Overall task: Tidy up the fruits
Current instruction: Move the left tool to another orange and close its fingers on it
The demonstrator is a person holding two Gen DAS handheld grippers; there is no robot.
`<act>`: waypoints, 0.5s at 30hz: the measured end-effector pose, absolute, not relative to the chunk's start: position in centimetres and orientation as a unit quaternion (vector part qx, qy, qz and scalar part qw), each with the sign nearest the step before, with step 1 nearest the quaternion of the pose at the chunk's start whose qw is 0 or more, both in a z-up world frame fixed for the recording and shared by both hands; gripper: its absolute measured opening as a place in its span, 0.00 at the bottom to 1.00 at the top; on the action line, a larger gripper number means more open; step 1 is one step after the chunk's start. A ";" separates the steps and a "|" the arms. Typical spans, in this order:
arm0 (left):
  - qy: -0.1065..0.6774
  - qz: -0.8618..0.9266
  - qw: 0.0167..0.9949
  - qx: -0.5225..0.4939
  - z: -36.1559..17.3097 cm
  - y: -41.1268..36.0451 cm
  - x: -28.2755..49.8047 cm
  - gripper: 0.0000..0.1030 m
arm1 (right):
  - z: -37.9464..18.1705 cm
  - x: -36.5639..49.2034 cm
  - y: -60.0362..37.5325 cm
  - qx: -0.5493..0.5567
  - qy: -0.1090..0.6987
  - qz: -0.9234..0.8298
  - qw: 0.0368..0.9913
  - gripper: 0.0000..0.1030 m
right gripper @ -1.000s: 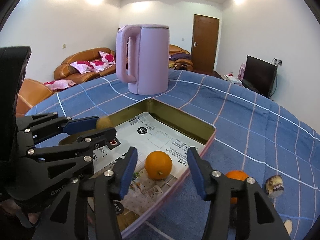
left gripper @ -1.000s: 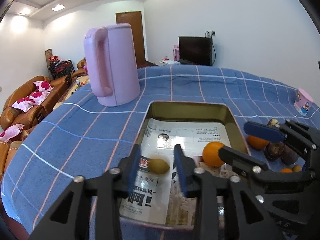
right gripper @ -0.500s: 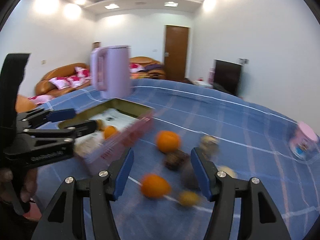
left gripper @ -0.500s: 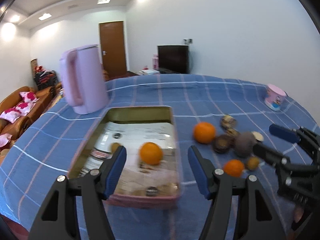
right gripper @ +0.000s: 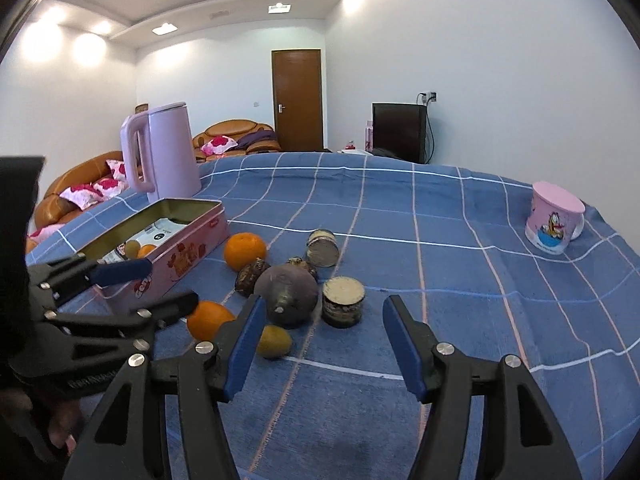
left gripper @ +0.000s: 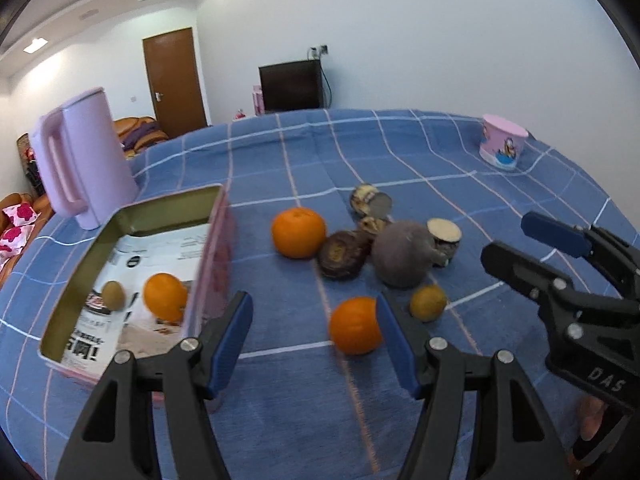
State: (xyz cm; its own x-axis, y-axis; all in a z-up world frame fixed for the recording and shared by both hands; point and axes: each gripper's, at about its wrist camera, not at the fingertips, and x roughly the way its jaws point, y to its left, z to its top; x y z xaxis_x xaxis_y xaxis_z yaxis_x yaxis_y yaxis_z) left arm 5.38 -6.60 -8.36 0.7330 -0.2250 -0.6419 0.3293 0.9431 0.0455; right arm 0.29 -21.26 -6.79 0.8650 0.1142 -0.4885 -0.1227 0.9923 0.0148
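Left gripper (left gripper: 316,334) stood apart and empty, jaws just opened, near orange (left gripper: 354,330) beside its right finger. Right gripper (right gripper: 324,338) also apart, widening, empty. Left: pink tin (left gripper: 218,240) holding 1 orange (left gripper: 165,297) and 1 small fruit (left gripper: 113,295). Far orange (left gripper: 298,232) right of tin.

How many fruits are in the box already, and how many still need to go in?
Two are in the pink tin: an orange and a small brownish fruit. Nothing is in hand: the left gripper and right gripper are both open and empty. Left on the blue cloth: two oranges, a small yellowish fruit and a cluster of dark pieces.
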 end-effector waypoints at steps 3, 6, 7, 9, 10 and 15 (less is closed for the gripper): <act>0.364 -0.162 0.914 0.073 -9.2 -7.2 6.2 0.64 | -7.0 0.4 -21.6 -0.001 0.259 0.061 0.964 0.63; 0.364 -0.166 0.913 0.080 -9.3 -7.7 6.3 0.62 | -7.2 0.5 -21.7 -0.001 0.264 0.062 0.962 0.63; 0.367 -0.171 0.911 0.081 -9.3 -7.9 6.3 0.58 | -7.2 0.6 -21.7 -0.002 0.266 0.062 0.962 0.63; 0.374 -0.182 0.906 0.076 -9.4 -8.0 6.4 0.53 | -7.4 0.9 -21.7 0.000 0.275 0.061 0.960 0.63; 0.373 -0.185 0.906 0.077 -9.5 -8.0 6.3 0.47 | -7.5 1.1 -21.7 0.002 0.280 0.060 0.958 0.63; 0.359 -0.196 0.908 0.096 -9.3 -8.4 5.4 0.32 | -7.9 1.9 -22.1 0.018 0.304 0.059 0.951 0.63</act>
